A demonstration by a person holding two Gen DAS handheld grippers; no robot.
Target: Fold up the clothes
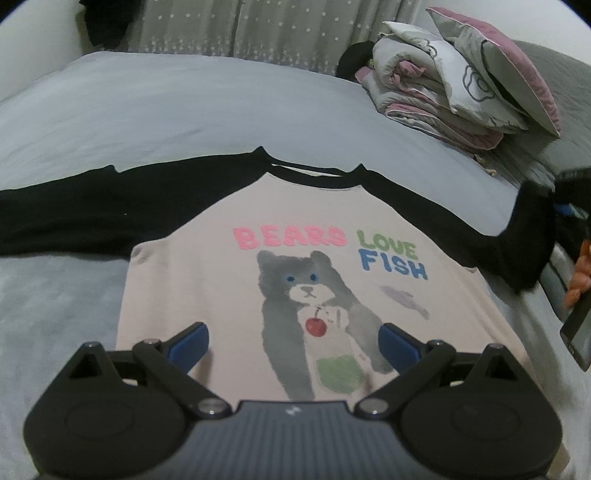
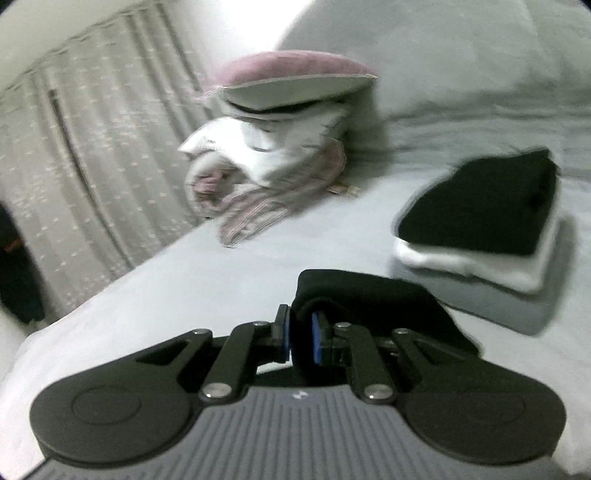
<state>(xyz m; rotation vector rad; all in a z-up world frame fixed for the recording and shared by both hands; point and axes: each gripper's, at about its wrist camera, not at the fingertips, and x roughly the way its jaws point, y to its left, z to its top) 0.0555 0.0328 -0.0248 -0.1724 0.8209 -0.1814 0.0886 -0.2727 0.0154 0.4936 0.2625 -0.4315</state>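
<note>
A pale pink shirt (image 1: 221,288) with black sleeves and a bear print lies face up on the bed (image 1: 184,110). Its left sleeve (image 1: 74,210) is spread flat. My left gripper (image 1: 293,343) hovers open over the shirt's lower front, nothing between its blue pads. The shirt's right sleeve (image 1: 524,236) is lifted off the bed at the right edge, where my right gripper (image 1: 569,199) holds its cuff. In the right wrist view my right gripper (image 2: 300,334) is shut on the black sleeve cuff (image 2: 362,295), the cloth draped over the right finger.
A folded quilt with a pink-backed pillow (image 1: 461,81) lies at the bed's far right. A stack of folded clothes (image 2: 480,221), black on white, sits on the bed beyond my right gripper. Curtains (image 1: 258,29) hang behind the bed. A person's fingers (image 1: 580,273) show at the right edge.
</note>
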